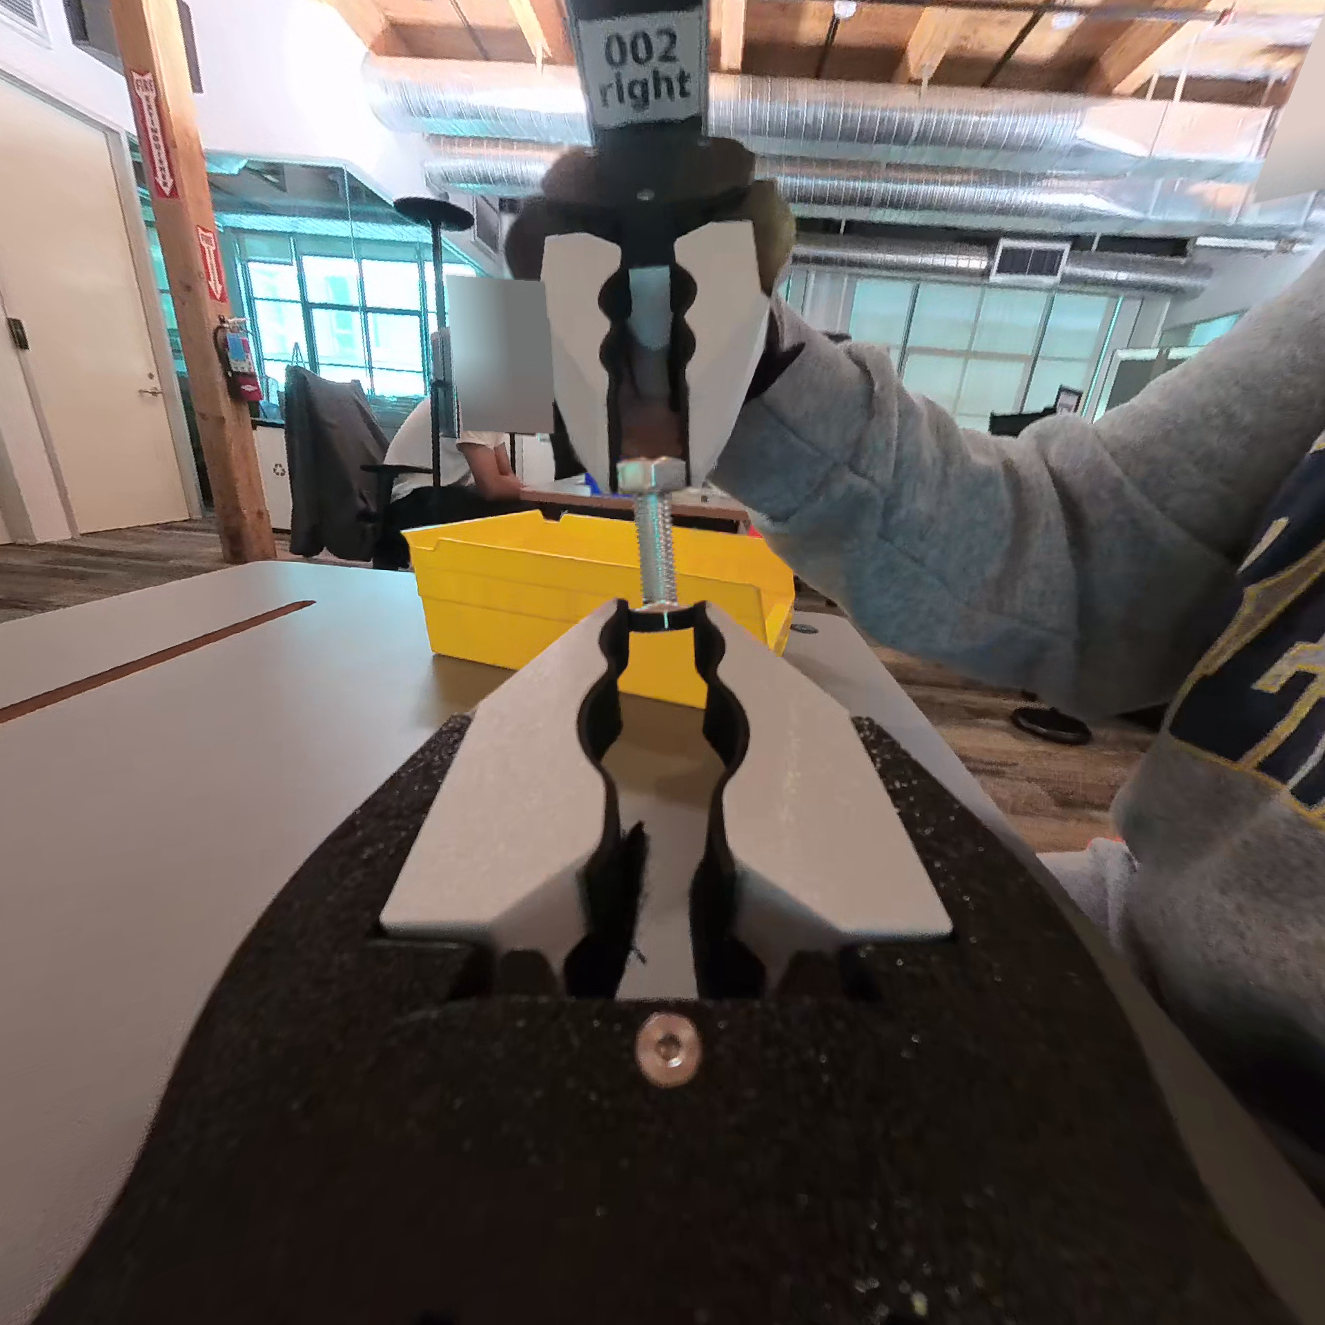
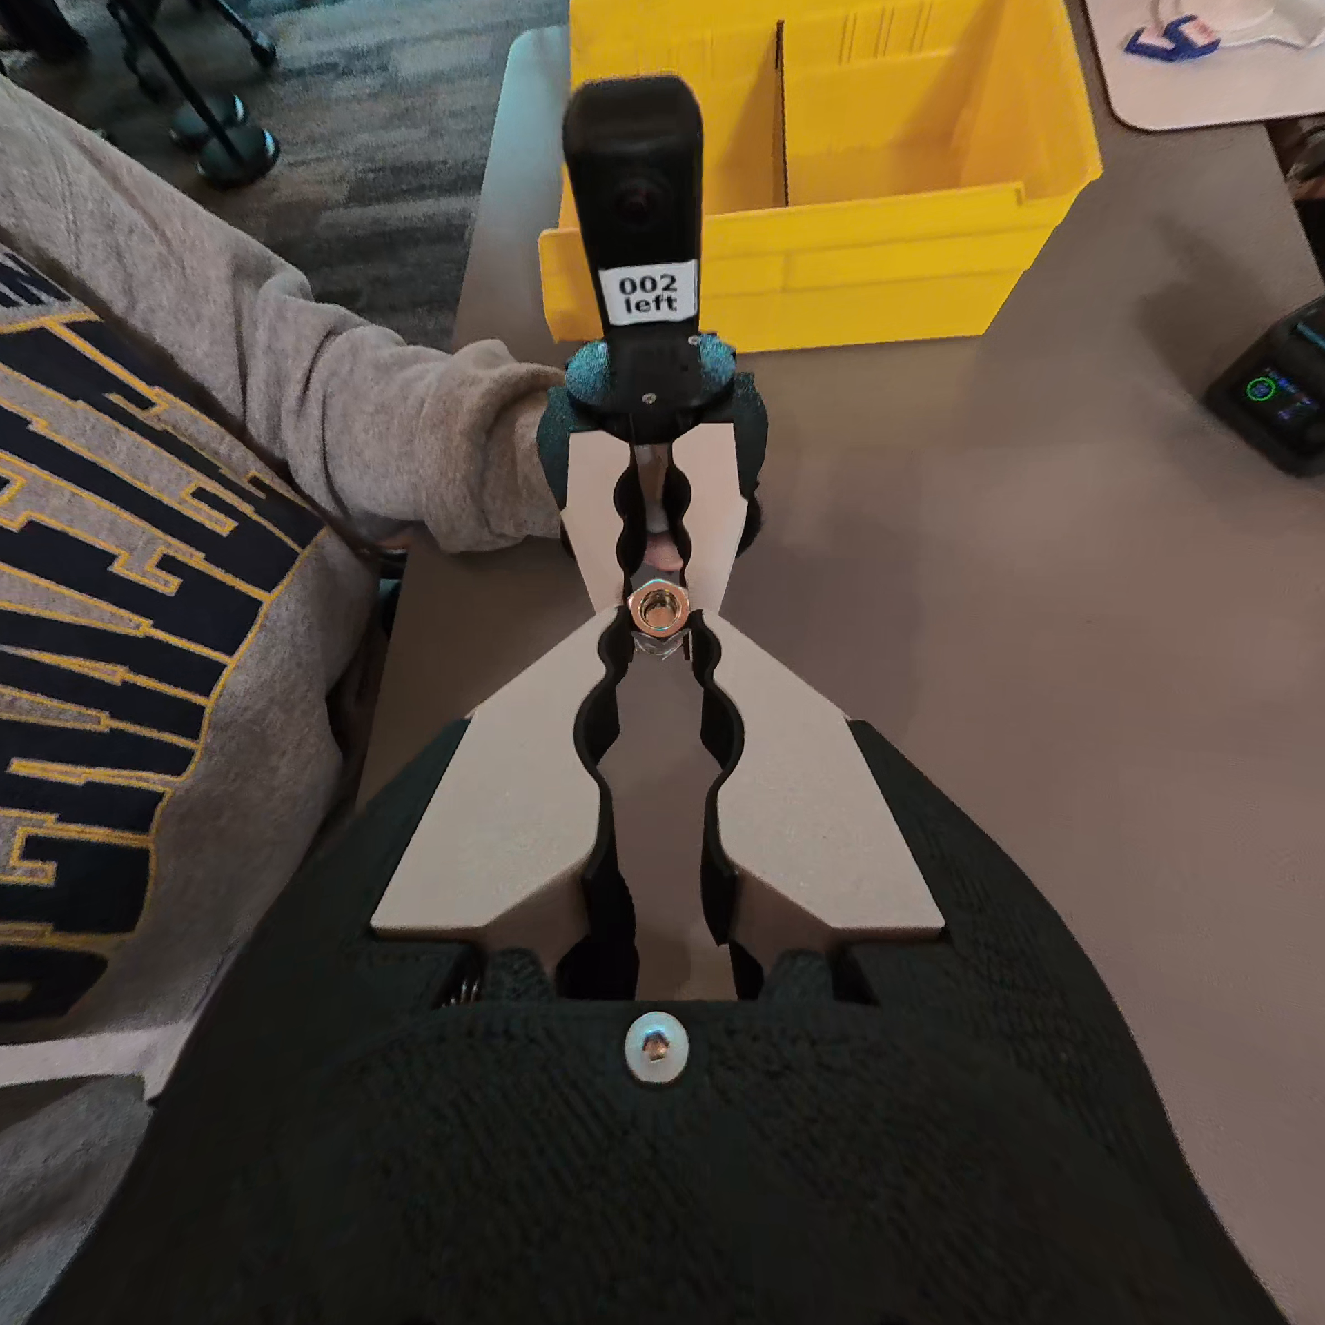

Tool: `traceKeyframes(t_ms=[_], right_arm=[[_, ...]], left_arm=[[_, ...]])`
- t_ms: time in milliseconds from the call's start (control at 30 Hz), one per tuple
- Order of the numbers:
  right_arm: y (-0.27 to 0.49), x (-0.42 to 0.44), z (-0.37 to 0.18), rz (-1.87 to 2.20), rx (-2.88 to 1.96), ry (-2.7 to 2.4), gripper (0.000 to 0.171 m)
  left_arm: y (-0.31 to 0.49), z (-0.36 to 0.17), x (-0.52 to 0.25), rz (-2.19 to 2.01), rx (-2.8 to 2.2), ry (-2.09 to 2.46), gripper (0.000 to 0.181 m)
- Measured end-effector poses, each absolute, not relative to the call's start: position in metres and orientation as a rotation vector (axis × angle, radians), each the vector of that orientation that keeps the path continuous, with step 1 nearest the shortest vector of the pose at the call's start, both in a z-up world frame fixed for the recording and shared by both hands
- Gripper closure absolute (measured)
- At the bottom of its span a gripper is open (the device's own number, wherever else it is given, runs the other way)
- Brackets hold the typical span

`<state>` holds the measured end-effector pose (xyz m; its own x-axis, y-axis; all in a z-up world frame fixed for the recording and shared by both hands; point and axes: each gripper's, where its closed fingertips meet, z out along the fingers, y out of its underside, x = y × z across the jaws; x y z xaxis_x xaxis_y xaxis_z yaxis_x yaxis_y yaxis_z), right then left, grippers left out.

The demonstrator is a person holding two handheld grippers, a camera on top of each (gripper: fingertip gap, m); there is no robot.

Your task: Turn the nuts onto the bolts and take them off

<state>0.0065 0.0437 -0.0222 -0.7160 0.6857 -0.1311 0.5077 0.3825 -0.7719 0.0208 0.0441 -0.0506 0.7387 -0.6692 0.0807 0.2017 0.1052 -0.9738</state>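
Note:
A silver hex bolt (image 1: 656,545) hangs upright above the grey table (image 1: 179,753). My right gripper (image 1: 651,466) comes down from above and is shut on the bolt's head. My left gripper (image 1: 659,618) is shut on a thin silver nut (image 1: 659,609) at the bolt's lower end. In the right wrist view my right gripper (image 2: 658,625) pinches the bolt head (image 2: 657,611), seen end-on. The left gripper (image 2: 656,596) meets it tip to tip from the far side. The shaft and nut are hidden there behind the head.
A yellow bin (image 1: 530,573) with a divider stands just behind the grippers; it also shows in the right wrist view (image 2: 896,244). A black device with a lit screen (image 2: 1276,387) sits at the right. The table's left edge (image 2: 459,301) is close. A person sits beyond the table. Left and right tips are no more than a few centimetres apart.

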Motion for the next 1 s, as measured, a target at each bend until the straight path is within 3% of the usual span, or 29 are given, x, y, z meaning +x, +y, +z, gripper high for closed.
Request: traceKeyframes(t_ms=[233, 700, 1000], right_arm=[[0.042, 0.005, -0.018, 1.341, -1.074, -2.362, 0.155], [0.053, -0.02, -0.018, 1.157, -1.543, -1.887, 0.155], [0.055, -0.021, -0.019, 1.133, -1.542, -1.757, 0.155]], left_arm=[[0.042, -0.046, 0.02, -0.742, -1.27, 0.405, 0.166], [0.052, -0.047, -0.003, -0.564, -1.298, 0.287, 0.166], [0.053, -0.049, -0.005, -0.551, -1.302, 0.28, 0.166]])
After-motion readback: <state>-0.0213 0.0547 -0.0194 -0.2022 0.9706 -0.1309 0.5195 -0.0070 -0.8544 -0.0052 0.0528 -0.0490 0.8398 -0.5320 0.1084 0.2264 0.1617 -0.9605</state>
